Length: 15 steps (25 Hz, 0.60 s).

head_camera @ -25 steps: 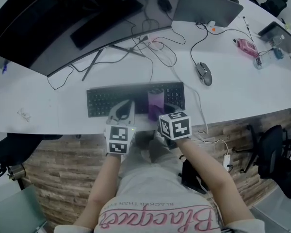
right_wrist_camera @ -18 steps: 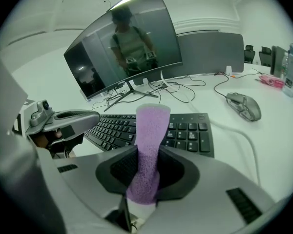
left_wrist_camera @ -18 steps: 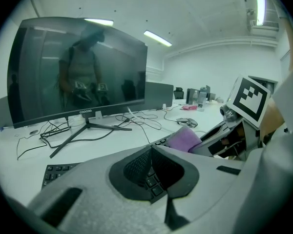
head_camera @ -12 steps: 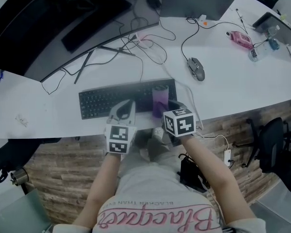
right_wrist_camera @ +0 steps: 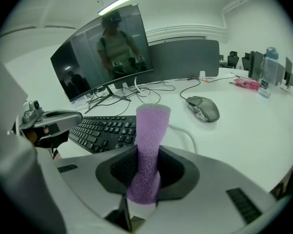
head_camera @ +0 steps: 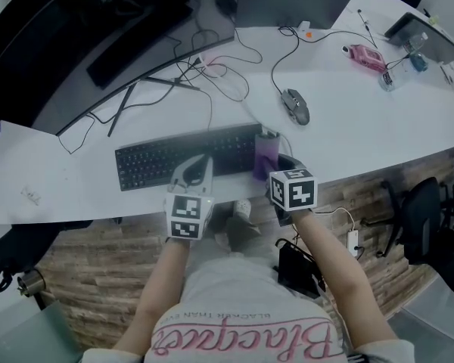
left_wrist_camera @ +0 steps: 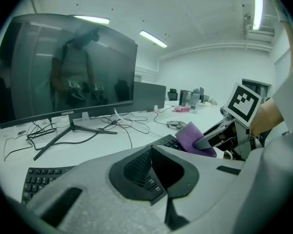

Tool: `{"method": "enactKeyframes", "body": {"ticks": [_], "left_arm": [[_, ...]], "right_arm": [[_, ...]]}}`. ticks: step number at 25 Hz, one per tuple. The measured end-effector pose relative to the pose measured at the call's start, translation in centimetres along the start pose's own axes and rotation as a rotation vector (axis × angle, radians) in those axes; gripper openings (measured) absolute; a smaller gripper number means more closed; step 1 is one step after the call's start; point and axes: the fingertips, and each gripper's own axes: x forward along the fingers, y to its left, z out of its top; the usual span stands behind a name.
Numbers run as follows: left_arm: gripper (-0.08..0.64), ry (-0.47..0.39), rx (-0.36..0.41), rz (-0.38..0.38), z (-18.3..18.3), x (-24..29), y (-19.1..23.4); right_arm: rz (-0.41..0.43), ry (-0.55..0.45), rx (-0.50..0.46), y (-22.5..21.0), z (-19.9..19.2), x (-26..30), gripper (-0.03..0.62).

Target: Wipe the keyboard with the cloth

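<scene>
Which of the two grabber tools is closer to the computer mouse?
Right. The right gripper, holding the purple cloth, is at the keyboard's right end, with the mouse just beyond it. The left gripper is over the keyboard's middle, farther away.

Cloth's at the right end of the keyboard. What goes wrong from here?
1. The right tongs pinch the cloth as a narrow upright strip, so it may touch few keys or slip out under pressure.
2. The left tongs sit shut over the middle of the keyboard; a leftward stroke might hit them.
3. A white cable lies right beside the cloth and could snag.
</scene>
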Motion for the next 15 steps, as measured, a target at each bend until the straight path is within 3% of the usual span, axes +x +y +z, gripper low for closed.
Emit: {"method": "enactKeyframes", "body": {"ticks": [7,15], "left_arm": [[0.005,-0.03,0.022,0.001,1.8,0.1,0.1],[0.005,-0.095,0.046,0.008,4.9,-1.4,0.9]], "right_arm": [[-0.101,-0.016,-0.005,-3.0,0.4,-1.7,0.091],[-0.116,-0.172,0.046,-2.6,5.3,-5.3,0.091]]}}
